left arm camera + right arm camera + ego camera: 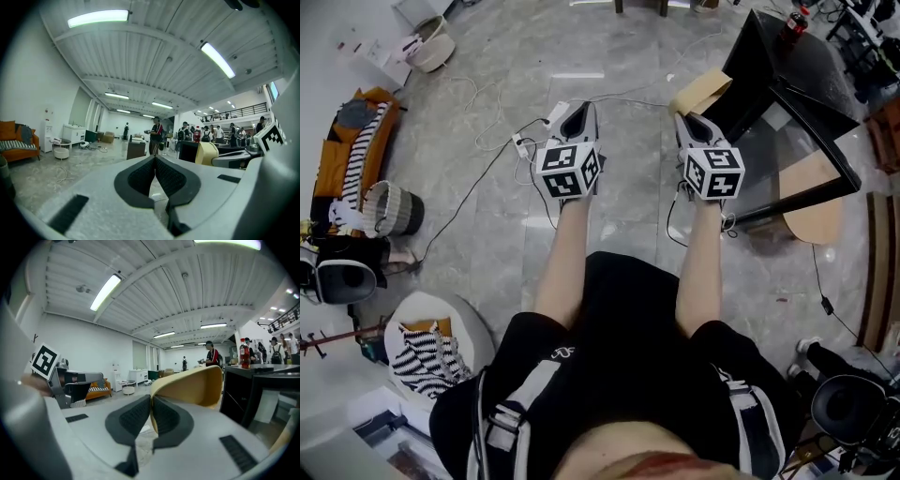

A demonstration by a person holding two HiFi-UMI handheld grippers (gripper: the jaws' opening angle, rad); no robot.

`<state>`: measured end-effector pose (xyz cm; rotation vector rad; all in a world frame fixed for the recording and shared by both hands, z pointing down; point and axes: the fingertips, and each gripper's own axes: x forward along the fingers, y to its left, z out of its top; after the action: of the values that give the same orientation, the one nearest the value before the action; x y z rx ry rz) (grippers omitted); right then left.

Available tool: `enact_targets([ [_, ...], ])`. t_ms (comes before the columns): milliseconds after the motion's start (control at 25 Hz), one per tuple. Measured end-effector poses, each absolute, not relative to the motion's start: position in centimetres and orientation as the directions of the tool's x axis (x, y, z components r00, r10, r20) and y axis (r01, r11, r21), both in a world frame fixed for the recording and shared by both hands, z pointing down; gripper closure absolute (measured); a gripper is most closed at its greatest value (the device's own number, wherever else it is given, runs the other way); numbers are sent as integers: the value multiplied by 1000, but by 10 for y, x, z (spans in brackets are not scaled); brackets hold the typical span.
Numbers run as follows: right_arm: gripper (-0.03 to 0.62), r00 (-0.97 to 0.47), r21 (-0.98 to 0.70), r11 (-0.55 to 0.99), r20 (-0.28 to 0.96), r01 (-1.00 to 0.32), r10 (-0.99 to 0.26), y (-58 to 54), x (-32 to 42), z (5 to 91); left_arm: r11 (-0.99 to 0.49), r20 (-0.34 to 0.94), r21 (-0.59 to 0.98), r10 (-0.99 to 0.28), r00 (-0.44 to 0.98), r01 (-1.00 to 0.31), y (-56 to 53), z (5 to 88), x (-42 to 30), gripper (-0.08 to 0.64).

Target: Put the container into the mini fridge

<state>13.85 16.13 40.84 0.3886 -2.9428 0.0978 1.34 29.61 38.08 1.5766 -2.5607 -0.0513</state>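
R hand-held gripper [151, 399] pinches the thin wall of the tan container [197, 383], held in the air just left of the black mini fridge [248, 394]. A red bottle [243, 353] stands on top of the fridge; its label is too small to read. L hand-held gripper [154, 160] has its jaws pressed together w/ nothing btwn them, above the grey floor [487, 244] and a cable [478, 178]. Each gripper's cube carries black-and-white square codes.
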Motion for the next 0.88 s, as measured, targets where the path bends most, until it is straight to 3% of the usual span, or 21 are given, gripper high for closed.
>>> enact_targets([
  [360,569,-933,-65,947,206,-313,-294,82,82,439,469,145,124,-880,-452,-874,231,419,-56,551],
  [880,569,-928,-92,944,238,-315,-287,-104,-114,441,457,177,103,-883,-435,-884,21,410,-250,551],
])
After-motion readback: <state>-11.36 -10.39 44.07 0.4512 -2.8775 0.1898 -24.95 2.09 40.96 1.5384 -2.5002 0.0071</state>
